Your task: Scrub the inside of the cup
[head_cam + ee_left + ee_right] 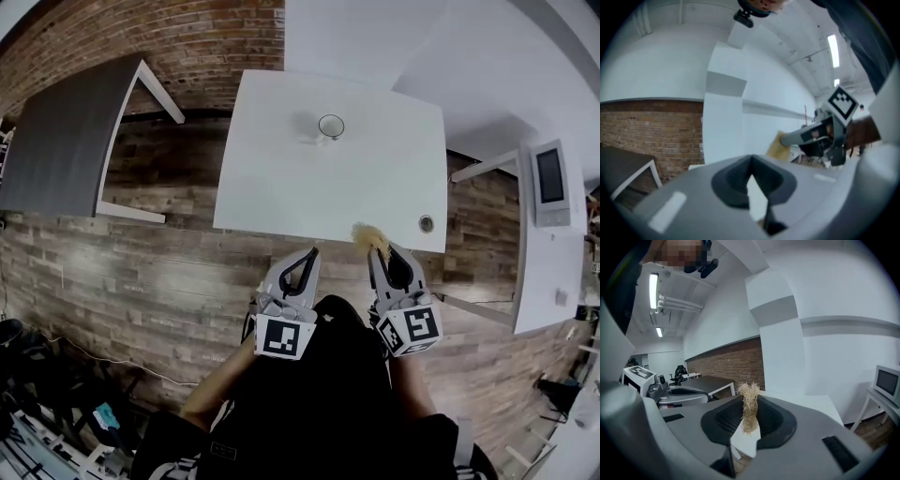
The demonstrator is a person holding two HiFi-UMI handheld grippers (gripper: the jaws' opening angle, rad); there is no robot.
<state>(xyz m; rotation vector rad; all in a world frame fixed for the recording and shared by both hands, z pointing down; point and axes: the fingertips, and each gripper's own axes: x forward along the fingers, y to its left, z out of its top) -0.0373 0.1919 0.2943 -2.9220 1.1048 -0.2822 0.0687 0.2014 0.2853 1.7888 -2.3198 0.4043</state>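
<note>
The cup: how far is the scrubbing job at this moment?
Done: the right gripper is shut on the fibre scrubber. In hand: nothing on the cup yet; it stands untouched at the far side of the table, and the left gripper is shut, empty. Left: reach it, steady it, scrub inside.

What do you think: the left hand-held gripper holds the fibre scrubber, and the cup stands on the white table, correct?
Wrong side: the right hand-held gripper holds the fibre scrubber, per the right gripper view. The cup is on the white table.

White table [281,169], cup [330,126] near its far edge, round disc [427,223] near corner
</note>
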